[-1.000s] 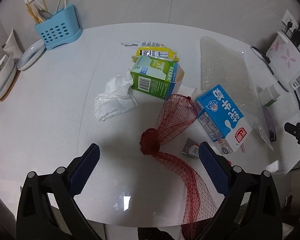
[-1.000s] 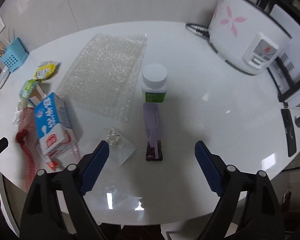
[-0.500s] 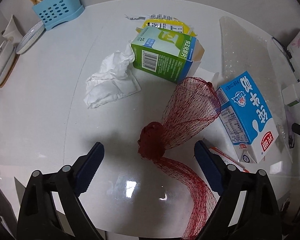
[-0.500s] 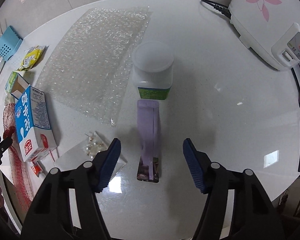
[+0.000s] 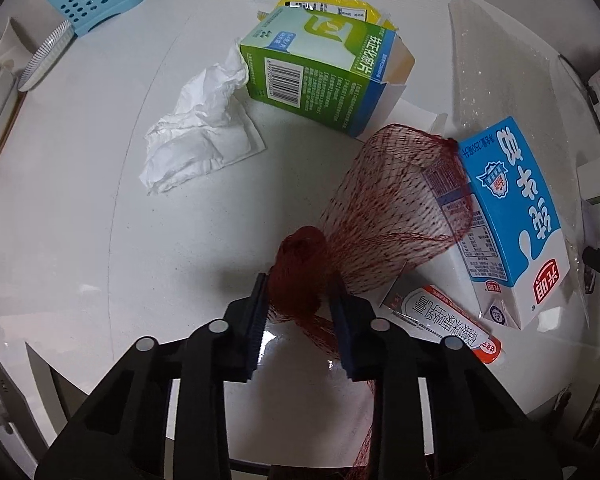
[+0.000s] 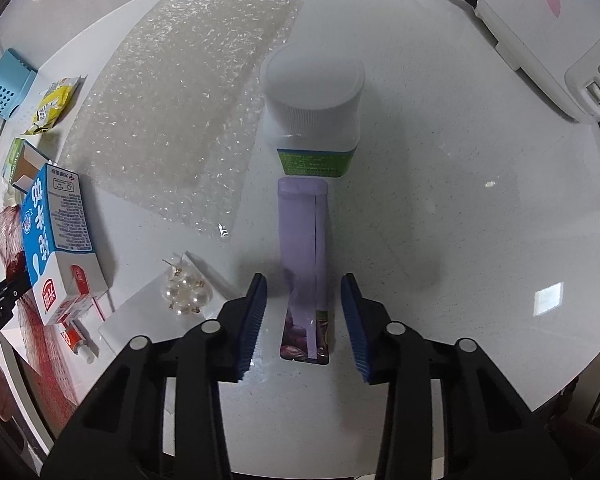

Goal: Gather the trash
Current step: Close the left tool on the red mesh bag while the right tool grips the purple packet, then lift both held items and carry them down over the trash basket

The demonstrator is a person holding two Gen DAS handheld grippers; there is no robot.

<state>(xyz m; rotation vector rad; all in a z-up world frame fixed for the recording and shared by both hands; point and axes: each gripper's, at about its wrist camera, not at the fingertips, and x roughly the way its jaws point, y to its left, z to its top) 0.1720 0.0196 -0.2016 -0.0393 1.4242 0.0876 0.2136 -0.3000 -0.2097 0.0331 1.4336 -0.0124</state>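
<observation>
the white table (image 5: 80,220) carries everything, and both tools point down at it. ahead and to the left of the right tool (image 6: 304,312) lies a sheet of bubble wrap (image 6: 188,108); at the far right edge stands a white appliance with a pink flower print (image 6: 540,36). ahead of the left tool (image 5: 298,300) a green and blue carton (image 5: 320,76) lies on its side, and to that tool's right lies a blue and white milk carton (image 5: 512,224). the red mesh bag (image 5: 396,216) fans out from the left tool toward the milk carton, with a tail trailing off the near table edge; the left tool's jaws are closing and its blue pads already press on the bag's bunched knot. a crumpled white tissue (image 5: 200,140) lies ahead and to the left. straight ahead of the right tool stands a white-capped bottle (image 6: 314,116), and between it and the tool lies a long purple wrapper (image 6: 304,256); the right tool's jaws are closing with the wrapper's near end between them, gaps showing on both sides. just left of that tool sits a small clear packet of pearl beads (image 6: 186,292).
</observation>
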